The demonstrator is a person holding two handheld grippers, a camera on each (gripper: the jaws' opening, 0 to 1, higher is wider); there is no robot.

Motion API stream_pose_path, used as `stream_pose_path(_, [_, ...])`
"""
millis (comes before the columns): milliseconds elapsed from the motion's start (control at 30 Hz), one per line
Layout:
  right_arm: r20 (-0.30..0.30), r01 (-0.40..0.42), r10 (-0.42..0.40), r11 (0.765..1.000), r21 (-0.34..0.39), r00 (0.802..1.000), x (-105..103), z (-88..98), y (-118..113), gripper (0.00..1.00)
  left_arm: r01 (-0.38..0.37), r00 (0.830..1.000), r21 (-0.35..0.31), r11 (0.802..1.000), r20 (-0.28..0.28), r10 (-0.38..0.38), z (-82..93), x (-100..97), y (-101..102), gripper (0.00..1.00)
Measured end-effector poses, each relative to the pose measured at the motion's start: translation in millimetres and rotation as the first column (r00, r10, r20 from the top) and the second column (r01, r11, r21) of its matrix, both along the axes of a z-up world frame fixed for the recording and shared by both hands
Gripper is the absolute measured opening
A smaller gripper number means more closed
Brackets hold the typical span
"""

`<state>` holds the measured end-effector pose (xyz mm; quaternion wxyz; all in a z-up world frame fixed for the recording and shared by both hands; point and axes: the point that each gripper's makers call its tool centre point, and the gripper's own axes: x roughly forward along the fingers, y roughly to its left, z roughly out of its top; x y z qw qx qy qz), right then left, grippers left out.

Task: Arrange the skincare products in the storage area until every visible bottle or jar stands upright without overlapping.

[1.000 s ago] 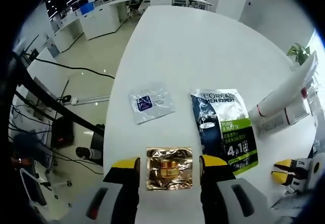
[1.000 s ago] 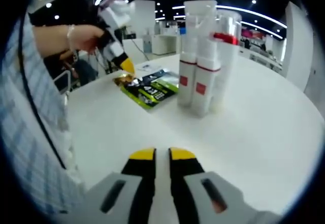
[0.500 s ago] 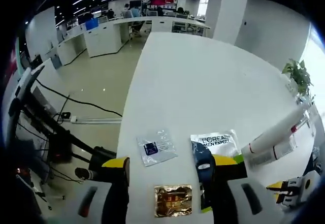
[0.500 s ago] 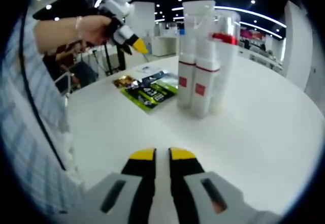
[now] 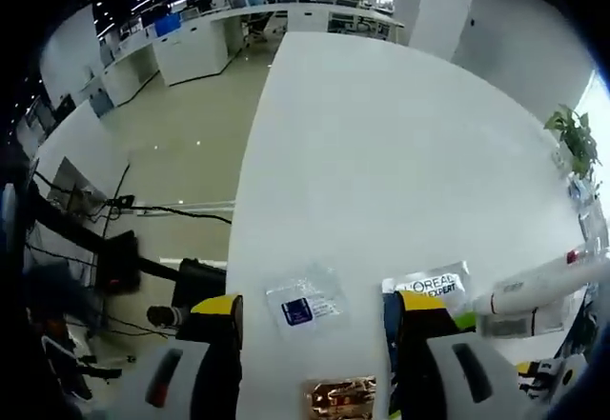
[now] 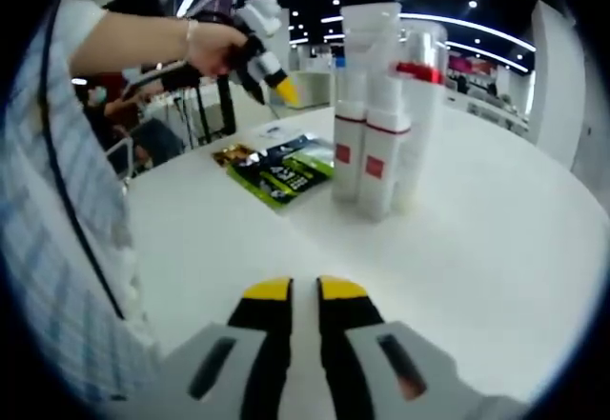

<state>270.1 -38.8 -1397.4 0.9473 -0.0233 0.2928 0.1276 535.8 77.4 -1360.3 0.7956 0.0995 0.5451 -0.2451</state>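
Note:
My left gripper (image 5: pixel 318 306) is open and hangs above the white table (image 5: pixel 381 134). Below it lie a clear sachet with a blue label (image 5: pixel 305 301), a gold sachet (image 5: pixel 338 396) and a black-and-green sachet (image 5: pixel 427 283), partly hidden by one jaw. White tubes with red bands (image 5: pixel 529 291) stand at the right. In the right gripper view these tubes (image 6: pixel 376 115) stand upright in a tight group, and the black-and-green sachet (image 6: pixel 281 172) and gold sachet (image 6: pixel 232 153) lie left of them. A hand holds the left gripper (image 6: pixel 276 77) above them. My right gripper (image 6: pixel 294 291) is shut and empty, low over the table.
The table's edge (image 5: pixel 238 230) runs along the left, with floor, cables and a stand below it. A checked sleeve (image 6: pixel 57 249) covers the left of the right gripper view. Bare tabletop (image 6: pixel 496 249) lies right of the tubes.
The left gripper has risen off the table and away from the gold sachet, which stays lying flat. The right gripper has not moved.

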Motion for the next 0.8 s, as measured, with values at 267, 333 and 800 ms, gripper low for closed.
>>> stream_pose_path(267, [0.005, 0.002, -0.002, 1.000, 0.010, 1.000, -0.7, 0.3, 0.2, 0.09, -0.004, 0.997, 0.098, 0.995, -0.078, 0.011, -15.8, 8.1, 7.6, 0.66])
stream_pose_path(333, [0.006, 0.001, -0.001, 1.000, 0.013, 1.000, -0.6, 0.3, 0.2, 0.09, -0.015, 0.993, 0.100, 0.995, -0.119, 0.027, -18.6, 4.2, 7.7, 0.64])
stream_pose_path(800, [0.010, 0.000, 0.000, 1.000, 0.023, 1.000, -0.3, -0.9, -0.3, 0.09, -0.090, 0.963, 0.235, 0.968, -0.226, 0.145, -45.0, -1.6, 11.4, 0.62])
